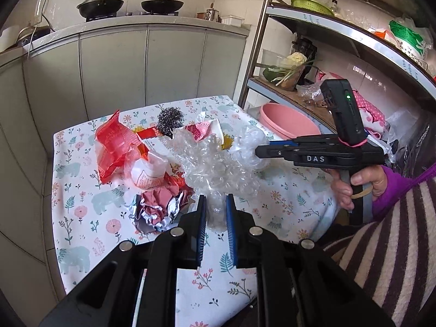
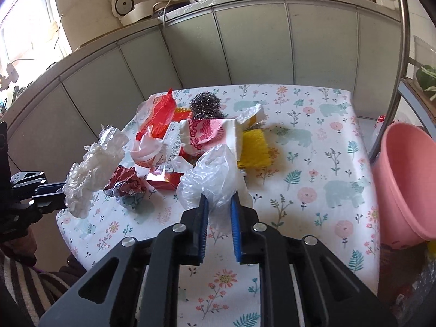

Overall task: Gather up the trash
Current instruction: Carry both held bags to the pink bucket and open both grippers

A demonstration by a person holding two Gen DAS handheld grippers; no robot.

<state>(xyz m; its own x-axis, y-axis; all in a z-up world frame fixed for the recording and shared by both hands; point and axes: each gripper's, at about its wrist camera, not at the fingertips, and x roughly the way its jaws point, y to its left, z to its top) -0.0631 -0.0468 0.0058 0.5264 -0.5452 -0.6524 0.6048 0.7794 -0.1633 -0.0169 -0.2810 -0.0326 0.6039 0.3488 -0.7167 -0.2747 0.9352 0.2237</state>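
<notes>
A pile of trash lies on the floral tablecloth [image 1: 81, 218] [image 2: 313, 169]. My left gripper [image 1: 215, 200] [image 2: 61, 192] is shut on a crumpled sheet of clear bubble wrap [image 1: 212, 171] [image 2: 87, 169] and holds it off the cloth. My right gripper [image 2: 219, 200] [image 1: 257, 152] is shut on a clear plastic bag [image 2: 212, 174] [image 1: 246, 139] at the near side of the pile. On the cloth lie a red plastic wrapper [image 1: 114, 147] [image 2: 160, 114], a crumpled red foil ball [image 1: 160, 207] [image 2: 125, 185], a steel scourer [image 1: 170, 121] [image 2: 205, 106], a flower-printed paper carton [image 2: 207, 133] and a yellow sponge [image 2: 253, 150].
A pink basin [image 1: 286, 122] [image 2: 406, 179] stands just off the table's right edge, under a metal shelf rack [image 1: 299, 100] loaded with food and bags. Grey kitchen cabinets [image 1: 136, 68] run behind the table. A person's hand [image 1: 362, 182] and striped sleeve hold the right gripper.
</notes>
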